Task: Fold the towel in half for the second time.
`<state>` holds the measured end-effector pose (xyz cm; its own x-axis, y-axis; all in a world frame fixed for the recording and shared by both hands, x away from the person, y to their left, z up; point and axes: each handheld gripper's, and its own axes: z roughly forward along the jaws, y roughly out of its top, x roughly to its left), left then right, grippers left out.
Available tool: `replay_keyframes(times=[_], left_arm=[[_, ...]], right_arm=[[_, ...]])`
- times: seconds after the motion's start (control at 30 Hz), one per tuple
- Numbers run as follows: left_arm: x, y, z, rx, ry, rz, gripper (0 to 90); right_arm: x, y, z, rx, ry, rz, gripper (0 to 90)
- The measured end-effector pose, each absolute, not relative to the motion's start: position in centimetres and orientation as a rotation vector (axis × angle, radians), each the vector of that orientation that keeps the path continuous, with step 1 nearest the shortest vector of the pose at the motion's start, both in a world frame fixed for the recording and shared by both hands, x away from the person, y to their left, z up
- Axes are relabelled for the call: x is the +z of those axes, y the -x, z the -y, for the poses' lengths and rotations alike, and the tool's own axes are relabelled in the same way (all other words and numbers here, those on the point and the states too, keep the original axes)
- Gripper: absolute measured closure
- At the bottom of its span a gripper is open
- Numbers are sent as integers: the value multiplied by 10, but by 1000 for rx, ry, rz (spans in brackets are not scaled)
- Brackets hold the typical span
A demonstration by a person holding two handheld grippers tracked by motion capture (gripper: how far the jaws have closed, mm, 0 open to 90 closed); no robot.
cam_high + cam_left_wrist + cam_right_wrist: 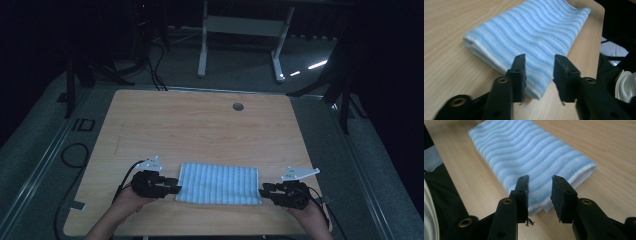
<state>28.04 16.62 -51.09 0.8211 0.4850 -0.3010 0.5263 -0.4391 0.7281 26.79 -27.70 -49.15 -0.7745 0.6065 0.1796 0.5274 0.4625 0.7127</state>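
While both tools sit at the ends of the cloth, neither one grips it.

I see my left black two-jaw gripper [172, 186] at the left short edge of the folded, light-blue-and-white striped towel [219, 184], its jaws standing moderately apart with the near corner of the towel lying in the gap between them in the left gripper view [539, 75]; I cannot tell whether the pads touch the fabric. My right black two-jaw gripper [264, 190] mirrors it at the right short edge, jaws parted about as far, framing that end's corner [539, 195]. I count one towel, lying flat near the front edge of the single light wooden table [200, 120], and two grippers, one in each hand.
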Motion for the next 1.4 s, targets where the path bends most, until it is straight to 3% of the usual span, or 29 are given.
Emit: replay_keyframes(times=[0.4, 0.6, 1.0, 1.4], left_arm=[[-535, -295, -120, -115, -2222, -705, 610], [-544, -295, -124, -122, -2230, -736, 610], [-537, -301, -118, -27, -2199, -811, 585], [-545, -306, -121, 13, -2234, -826, 586]], right_arm=[[-517, -282, 243, 1127, -945, -2701, 655], [-539, -285, 250, 1063, -991, -2709, 660], [-519, -297, 248, 1065, -970, -2647, 621], [-538, -314, 237, 967, -980, -2668, 597]])
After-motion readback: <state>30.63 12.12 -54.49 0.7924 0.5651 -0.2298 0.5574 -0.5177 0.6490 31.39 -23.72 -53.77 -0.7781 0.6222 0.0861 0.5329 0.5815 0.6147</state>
